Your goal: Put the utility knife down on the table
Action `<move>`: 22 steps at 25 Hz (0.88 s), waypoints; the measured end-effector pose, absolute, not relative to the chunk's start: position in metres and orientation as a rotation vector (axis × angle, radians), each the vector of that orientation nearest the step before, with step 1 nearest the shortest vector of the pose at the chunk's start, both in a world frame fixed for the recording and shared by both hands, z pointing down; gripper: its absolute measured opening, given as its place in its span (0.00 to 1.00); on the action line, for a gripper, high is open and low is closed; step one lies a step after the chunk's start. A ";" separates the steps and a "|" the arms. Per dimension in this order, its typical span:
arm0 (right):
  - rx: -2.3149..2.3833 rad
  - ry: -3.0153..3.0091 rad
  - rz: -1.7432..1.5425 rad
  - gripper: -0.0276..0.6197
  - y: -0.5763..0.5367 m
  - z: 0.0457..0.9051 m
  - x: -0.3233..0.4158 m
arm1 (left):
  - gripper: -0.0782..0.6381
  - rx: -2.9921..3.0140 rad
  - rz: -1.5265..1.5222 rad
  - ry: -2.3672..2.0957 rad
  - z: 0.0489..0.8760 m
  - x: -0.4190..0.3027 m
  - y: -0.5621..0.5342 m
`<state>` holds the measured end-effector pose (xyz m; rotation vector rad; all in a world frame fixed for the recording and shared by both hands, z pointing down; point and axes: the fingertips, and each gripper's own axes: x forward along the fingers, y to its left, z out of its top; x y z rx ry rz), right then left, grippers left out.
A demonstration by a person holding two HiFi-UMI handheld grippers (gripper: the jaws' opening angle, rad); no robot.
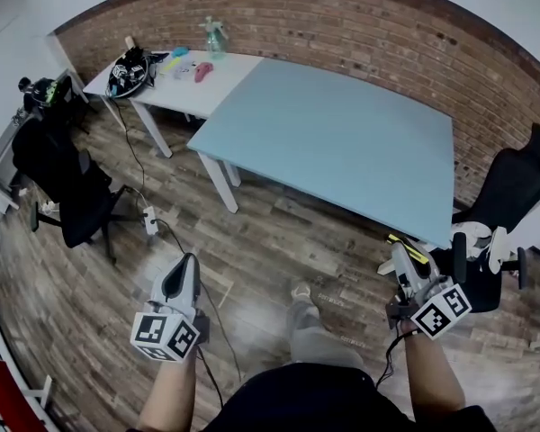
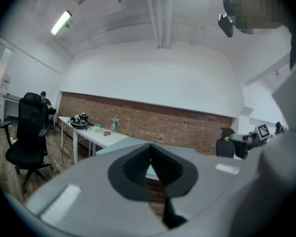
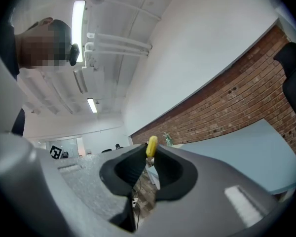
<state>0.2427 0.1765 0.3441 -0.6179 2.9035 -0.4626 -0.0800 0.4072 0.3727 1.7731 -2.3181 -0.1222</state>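
we stand on the brown wood-plank floor (image 1: 252,241), a little back from the wide pale blue rectangular surface (image 1: 342,142), which lies bare ahead of us, with both arms held out in front. the right hand-held gripper (image 3: 147,158) is clamped on the slim yellow and black utility knife (image 3: 151,146). in the right gripper view its dark pads stand narrowly apart with the knife's body pinched between them and the yellow end poking up past the tips. in the head view the knife shows as a yellow and black strip along the top of that hand-held gripper, close to the near right corner of the surface and, as far as we can tell, not yet over it. the left hand-held gripper (image 2: 149,148) has its pads drawn together at the tips with nothing between them. we judge the knife light, stiff and narrow, with a hard smooth casing that could swivel or slip in a two-pad pinch. so the best hold is across its flat sides near the middle of the body, away from the blade end; whether the blade is out we cannot tell. the putting-down looks not yet begun. the knife needs to go over the surface, come low and lie flat before the pads let go, or it may clatter or skid.
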 end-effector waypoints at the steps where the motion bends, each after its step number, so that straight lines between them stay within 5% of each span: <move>1: -0.621 2.894 -0.461 0.12 0.166 0.342 0.237 | 0.11 1.768 -0.123 -2.322 0.373 -0.086 0.402; 22: -0.610 2.910 -0.493 0.12 -0.048 0.354 0.059 | 0.11 1.639 -0.030 -2.325 0.385 -0.245 0.215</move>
